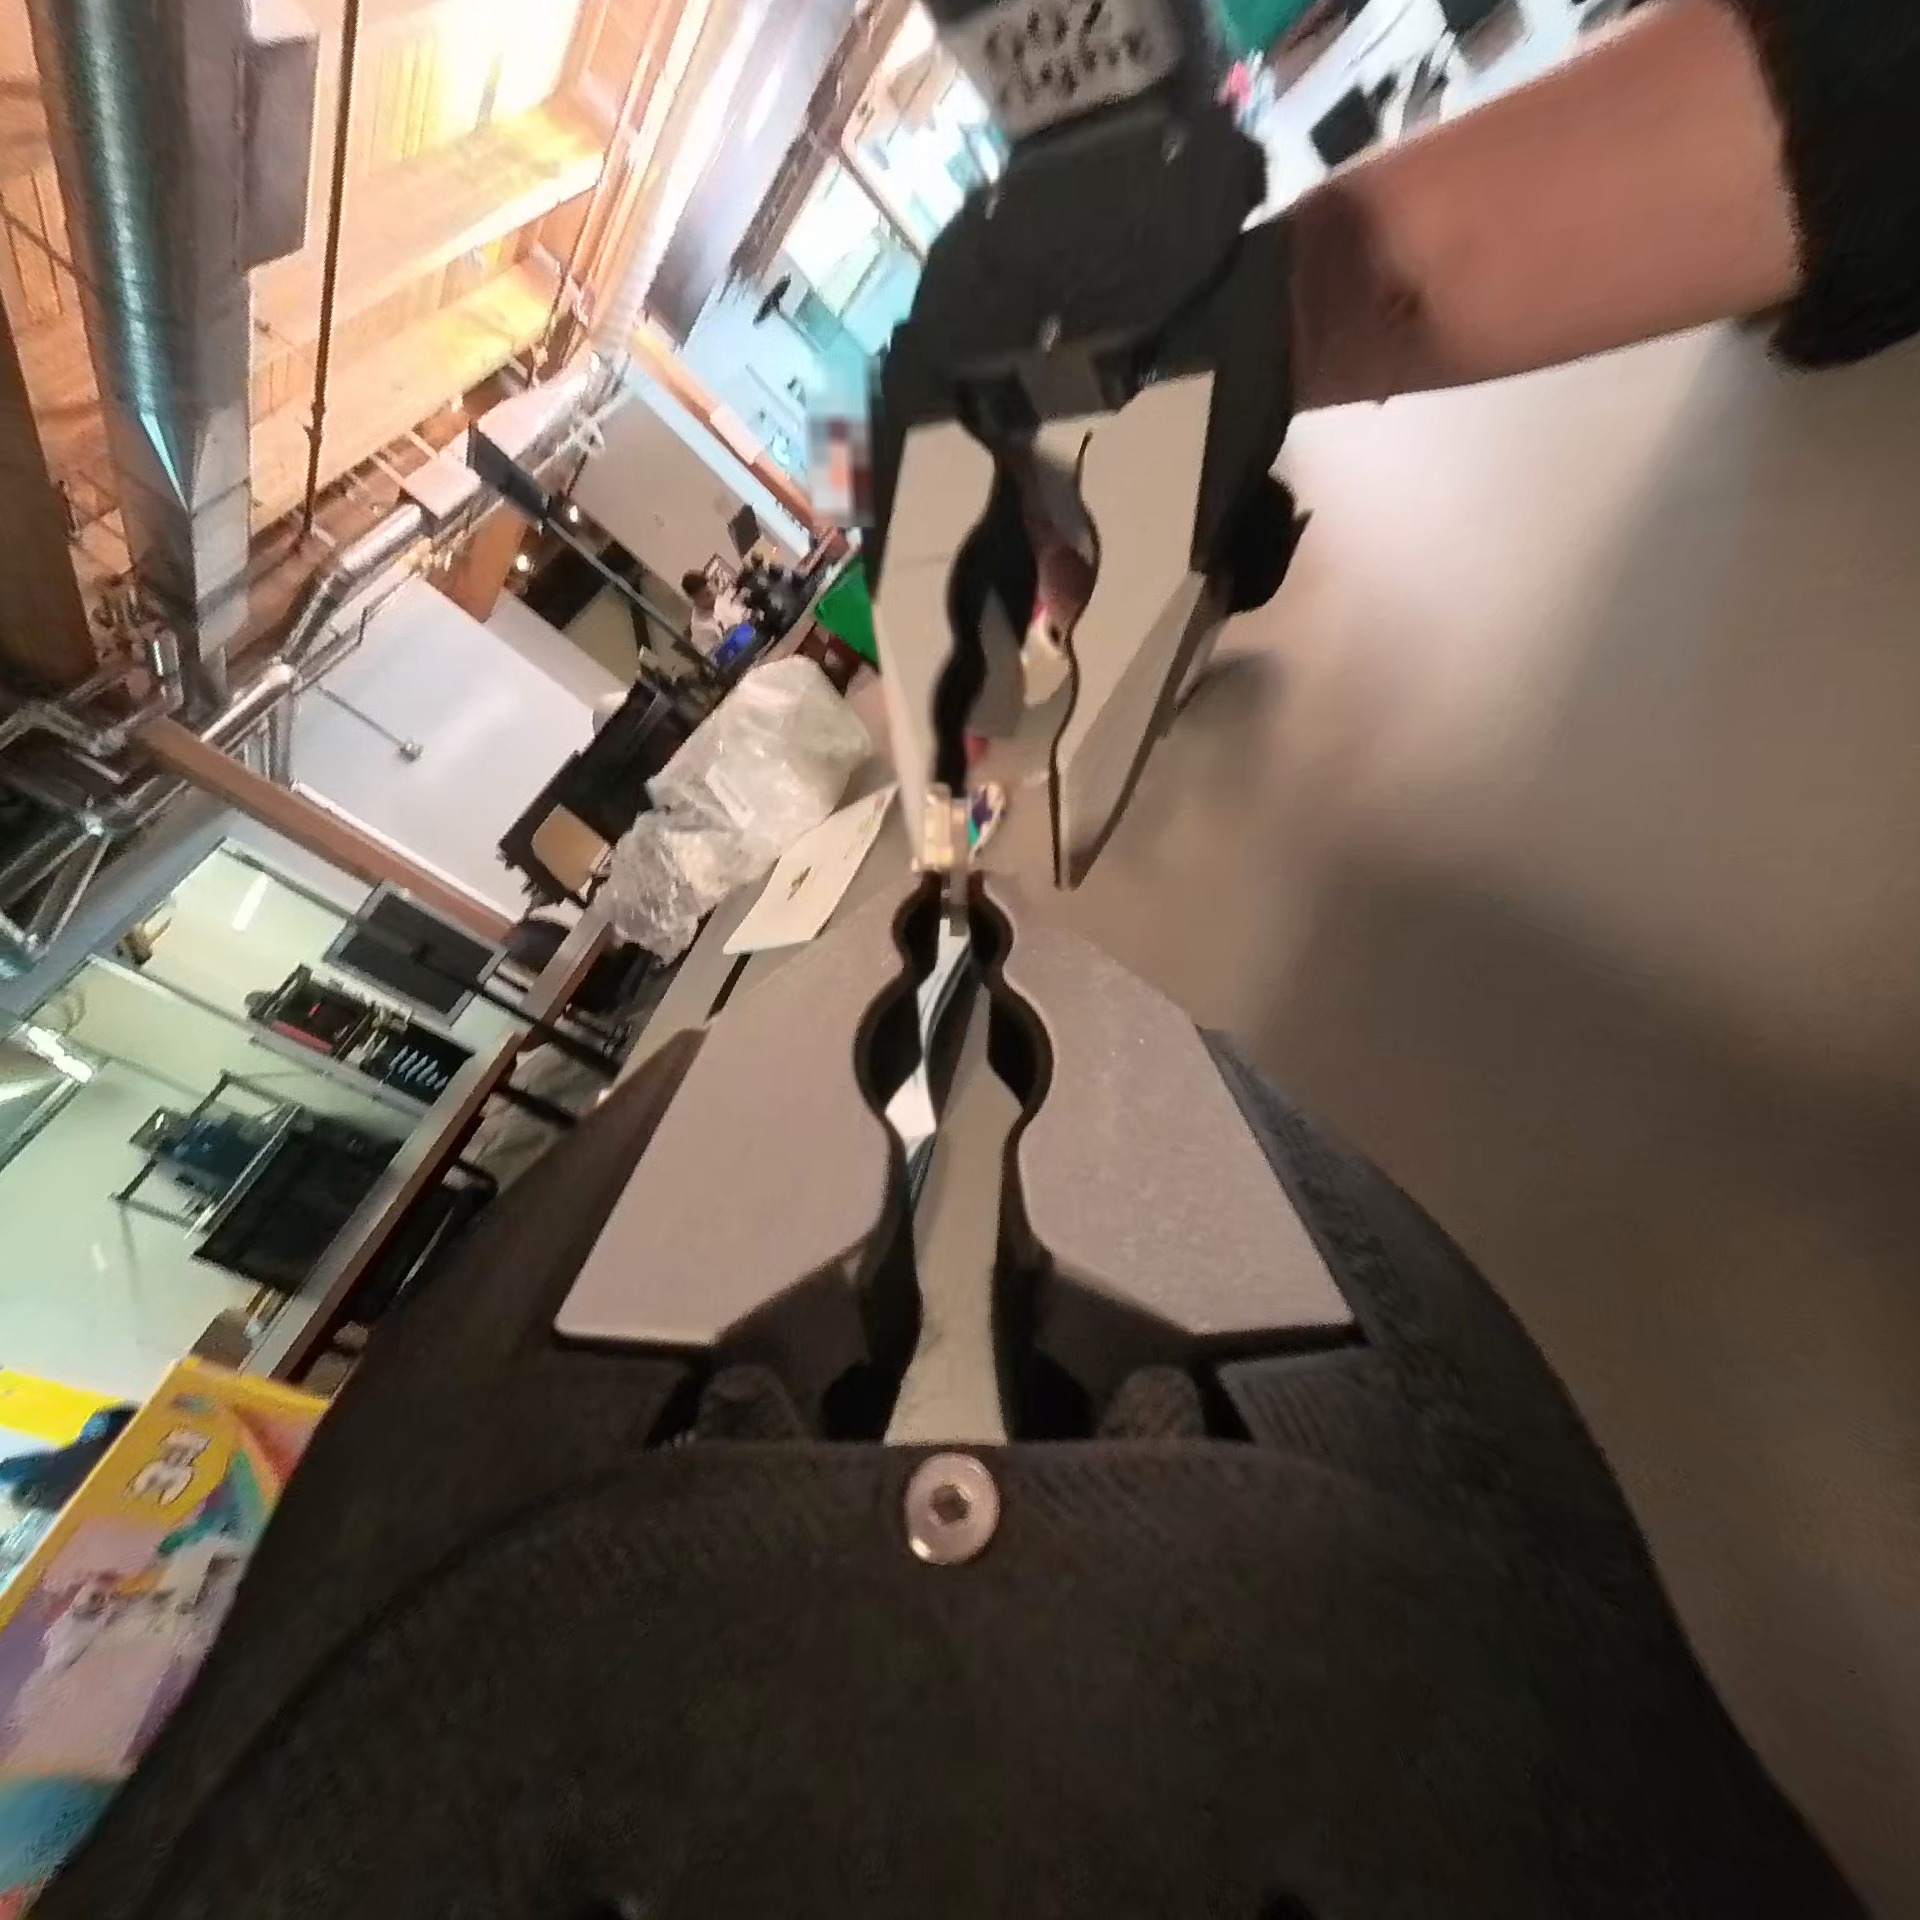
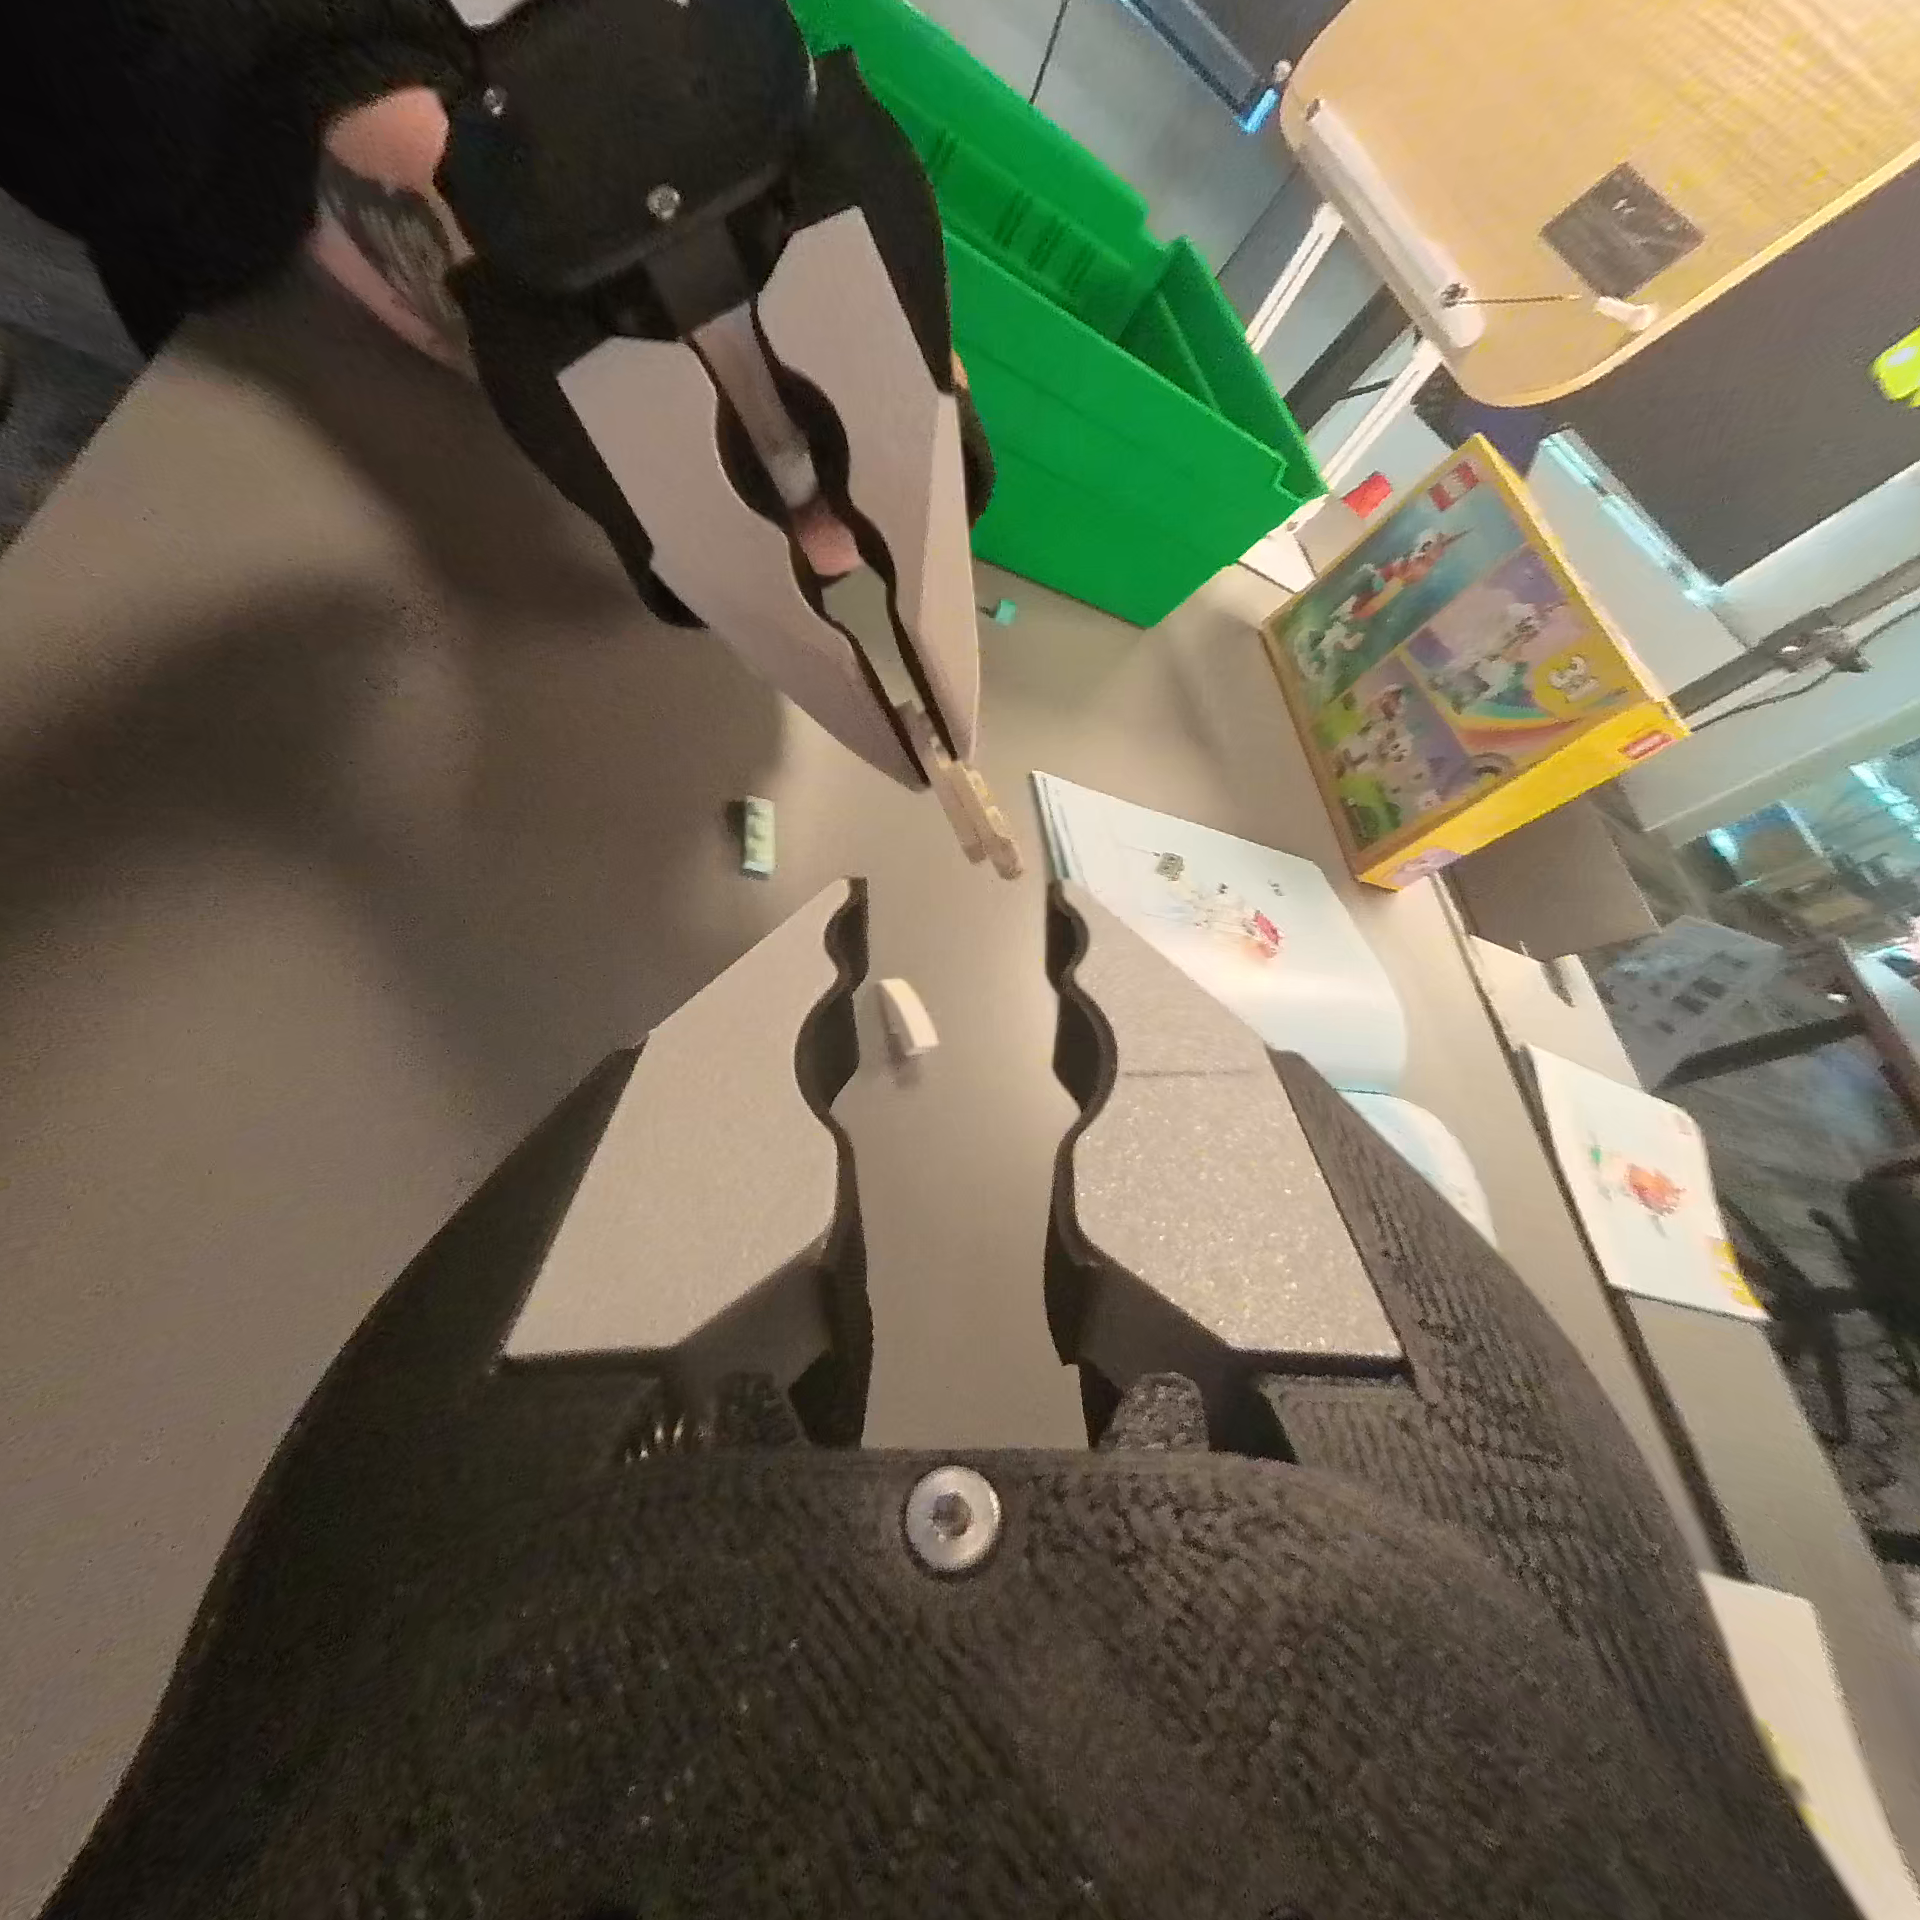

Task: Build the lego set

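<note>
My left gripper is shut on a small pale stacked lego piece that sticks out past its tips. In the right wrist view the left gripper holds this piece above the grey table. My right gripper is open and empty, tips just below the held piece. In the left wrist view the right gripper faces mine, one finger beside the piece. A white curved piece and a small light-green piece lie on the table.
An open instruction booklet lies right of the grippers, with the yellow lego box beyond it and another booklet nearer. Green bins stand at the back. The box also shows in the left wrist view. The grippers are tip to tip, or close to it.
</note>
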Demonstrator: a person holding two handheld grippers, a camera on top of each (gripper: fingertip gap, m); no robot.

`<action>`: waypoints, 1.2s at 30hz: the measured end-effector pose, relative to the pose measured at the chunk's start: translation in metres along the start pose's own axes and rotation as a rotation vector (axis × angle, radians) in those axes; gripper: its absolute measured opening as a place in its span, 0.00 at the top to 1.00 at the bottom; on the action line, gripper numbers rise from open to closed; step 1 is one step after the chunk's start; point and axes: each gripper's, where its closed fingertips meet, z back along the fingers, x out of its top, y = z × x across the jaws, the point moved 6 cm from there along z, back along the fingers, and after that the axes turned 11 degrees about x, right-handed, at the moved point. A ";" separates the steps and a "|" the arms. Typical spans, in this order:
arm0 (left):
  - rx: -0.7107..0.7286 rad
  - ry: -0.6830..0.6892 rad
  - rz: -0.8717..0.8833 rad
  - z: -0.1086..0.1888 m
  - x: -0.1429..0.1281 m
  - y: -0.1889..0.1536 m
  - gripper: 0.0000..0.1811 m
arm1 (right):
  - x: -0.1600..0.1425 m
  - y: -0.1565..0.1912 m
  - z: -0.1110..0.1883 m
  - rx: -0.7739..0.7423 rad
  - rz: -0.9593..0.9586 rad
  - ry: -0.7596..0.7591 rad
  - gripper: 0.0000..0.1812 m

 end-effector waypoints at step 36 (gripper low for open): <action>-0.182 -0.110 0.456 0.002 0.016 0.006 0.98 | 0.014 0.005 0.007 0.087 -0.031 -0.142 0.96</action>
